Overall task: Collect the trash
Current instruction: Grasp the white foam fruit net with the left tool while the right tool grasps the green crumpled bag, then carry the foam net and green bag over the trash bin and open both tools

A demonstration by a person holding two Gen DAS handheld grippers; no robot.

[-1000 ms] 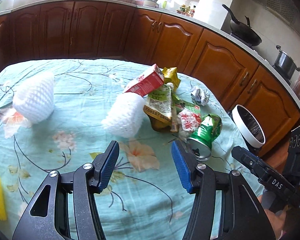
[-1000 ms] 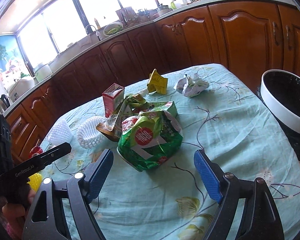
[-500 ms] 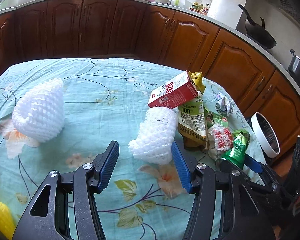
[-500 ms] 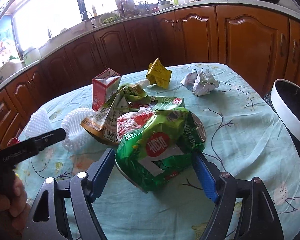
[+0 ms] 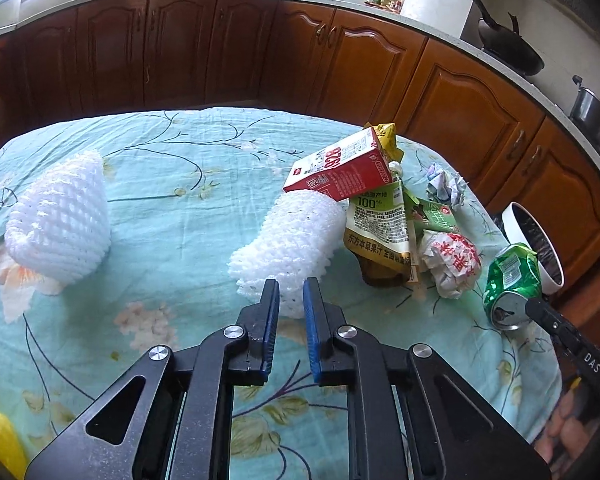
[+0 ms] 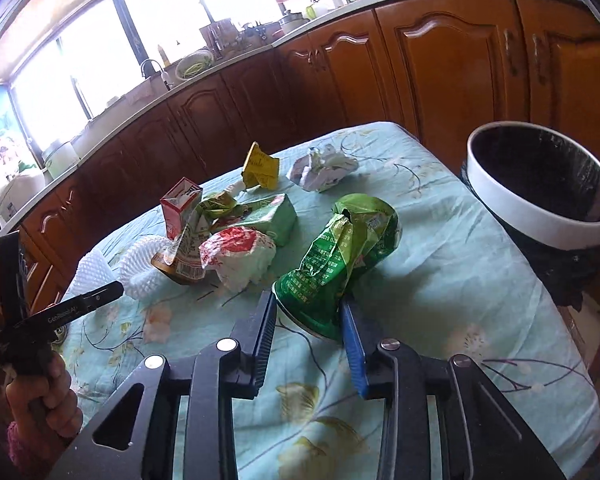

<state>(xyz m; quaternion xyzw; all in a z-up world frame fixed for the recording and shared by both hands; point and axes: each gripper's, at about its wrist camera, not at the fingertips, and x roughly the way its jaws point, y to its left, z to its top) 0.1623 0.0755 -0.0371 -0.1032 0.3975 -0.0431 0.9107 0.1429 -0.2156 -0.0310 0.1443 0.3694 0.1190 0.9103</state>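
On the teal floral tablecloth [image 5: 180,200], a white foam net [image 5: 288,240] lies against a pile of trash. My left gripper [image 5: 292,286] is closing, and its blue pads pinch the net's near edge. A crushed green can [image 6: 340,248] stands tilted to the right of the pile. My right gripper [image 6: 308,300] is closing on the can's lower end, and both pads touch it. In the left wrist view the can [image 5: 510,280] shows at the right with one black finger against it.
The pile holds a red carton [image 5: 340,168], a juice pouch [image 5: 380,232], a crumpled red-and-white wrapper [image 5: 452,264] and a green box [image 6: 268,216]. Crumpled paper [image 6: 320,168] and a yellow wrapper [image 6: 262,168] lie behind. A second foam net [image 5: 60,232] sits left. A white-rimmed black bin [image 6: 540,224] stands off the table's right edge.
Both grippers moved forward to the trash and their jaws narrowed. The left now pinches the foam net's edge. The right now grips the green can, which has shifted right, away from the pile.
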